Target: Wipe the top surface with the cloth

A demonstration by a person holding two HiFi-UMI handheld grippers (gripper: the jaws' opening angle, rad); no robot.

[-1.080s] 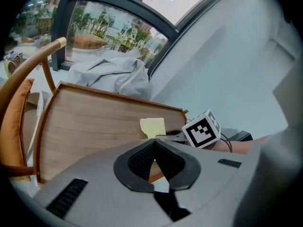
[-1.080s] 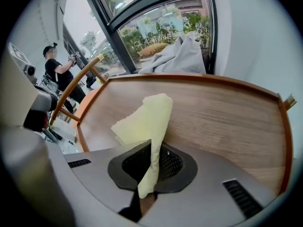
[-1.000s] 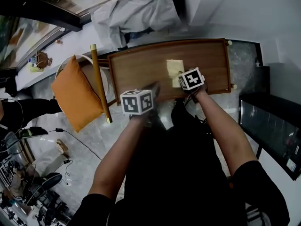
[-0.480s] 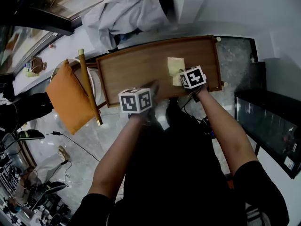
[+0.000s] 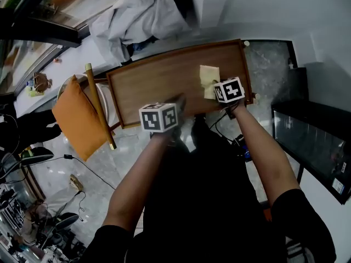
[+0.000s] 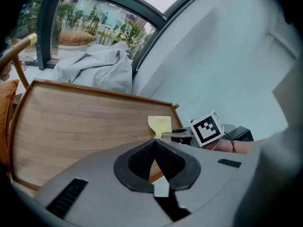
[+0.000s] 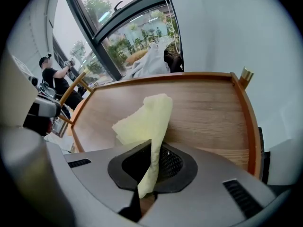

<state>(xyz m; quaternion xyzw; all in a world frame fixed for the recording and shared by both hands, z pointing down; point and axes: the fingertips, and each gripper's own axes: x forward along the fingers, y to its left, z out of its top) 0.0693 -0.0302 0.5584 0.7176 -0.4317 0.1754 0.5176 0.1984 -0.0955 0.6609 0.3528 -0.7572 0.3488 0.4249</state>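
A wooden table top point(image 5: 159, 84) with a raised rim lies below me. My right gripper point(image 5: 220, 93) hovers over its right end, shut on a pale yellow cloth point(image 5: 209, 76). In the right gripper view the cloth point(image 7: 147, 119) rises folded from between the jaws of the right gripper point(image 7: 152, 150), over the wood point(image 7: 208, 112). My left gripper point(image 5: 176, 104) is at the table's front edge, near the middle. In the left gripper view the left gripper point(image 6: 154, 144) has its jaws shut with nothing in them, and the cloth point(image 6: 160, 124) shows beyond, by the right gripper's marker cube point(image 6: 207, 128).
A chair with an orange cushion point(image 5: 77, 116) stands at the table's left end. A heap of grey-white fabric point(image 5: 140, 15) lies beyond the far edge. A dark cabinet point(image 5: 312, 141) stands at the right. Cables point(image 5: 82, 160) trail over the marble floor. A person point(image 7: 53, 74) stands far off.
My right gripper has carried the cloth to the right along the table top, closer to its right end. The left gripper has stayed at the front edge.
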